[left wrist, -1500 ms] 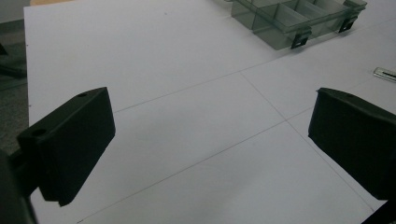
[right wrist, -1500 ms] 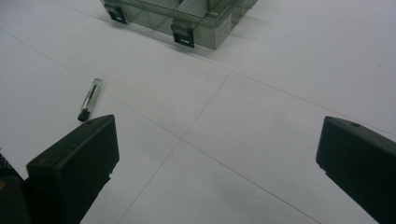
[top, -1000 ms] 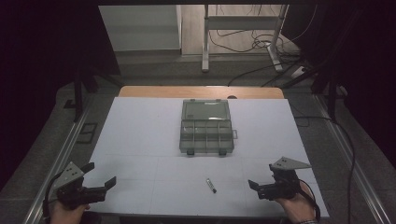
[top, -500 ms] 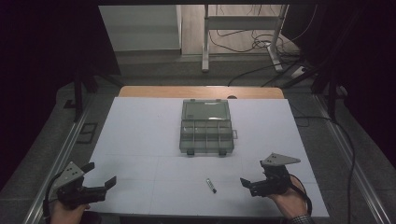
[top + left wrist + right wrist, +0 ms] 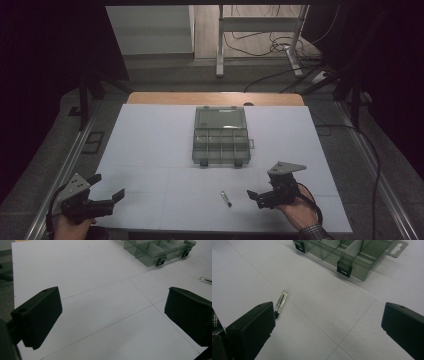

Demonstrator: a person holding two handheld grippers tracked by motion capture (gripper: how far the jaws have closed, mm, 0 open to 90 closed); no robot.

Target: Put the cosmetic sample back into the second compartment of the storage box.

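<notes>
The right gripper [image 5: 261, 196] has moved leftward, jaws spread (left gripper [image 5: 107, 192] likewise), small tube [image 5: 226, 198] just beside its jaw.

My right tool [image 5: 260, 196] has slid left and a little forward across the worktop [image 5: 150, 145], closing on the small clear tube [image 5: 226, 198]; its jaws are apart, the tube just beside the left one
</notes>
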